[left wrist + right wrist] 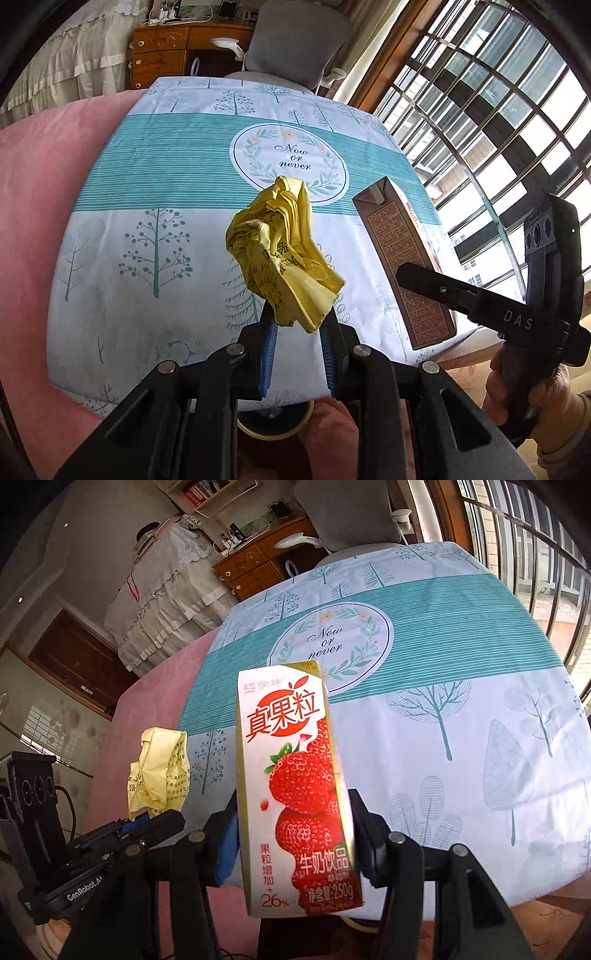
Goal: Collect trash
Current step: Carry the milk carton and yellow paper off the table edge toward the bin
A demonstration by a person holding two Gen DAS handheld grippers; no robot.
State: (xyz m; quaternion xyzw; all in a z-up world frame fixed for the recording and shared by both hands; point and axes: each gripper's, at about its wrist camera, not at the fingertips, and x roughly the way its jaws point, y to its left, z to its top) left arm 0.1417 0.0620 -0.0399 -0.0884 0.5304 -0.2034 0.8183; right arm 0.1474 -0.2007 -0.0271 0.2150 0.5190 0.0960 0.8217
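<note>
Your table (pixel 155 177) fills the middle of both views, draped in a white and teal cloth printed with trees; its round "Now or never" emblem (pixel 290 158) sits at 12 o'clock from your left gripper. A pink cover (pixel 44 192) spreads at 9 o'clock of the table in the left wrist view. Beyond the far edge, at 12 o'clock, stand a grey office chair (pixel 295 40) and a wooden chest of drawers (pixel 159 51); the barred window (pixel 491 110) runs along 2 o'clock.

The strawberry milk carton (pixel 295 794) is lifted clear of the cloth, roughly upright, with its top leaning slightly toward 11 o'clock in the right wrist view. The jaws of your right gripper (pixel 295 834) are clenched on its lower half, one blue pad on each narrow side. In the left wrist view the same carton appears at 3 o'clock, showing its brown printed back.

The crumpled yellow wrapper (pixel 284 254) is also off the table. The jaws of your left gripper (pixel 297 325) are pinched on its lower end, and the rest of it stands up toward 12 o'clock. From the right wrist view it lies at 9 o'clock of the carton, well apart.

A roll of tape (pixel 273 424) shows below the near table edge, at 6 o'clock.
</note>
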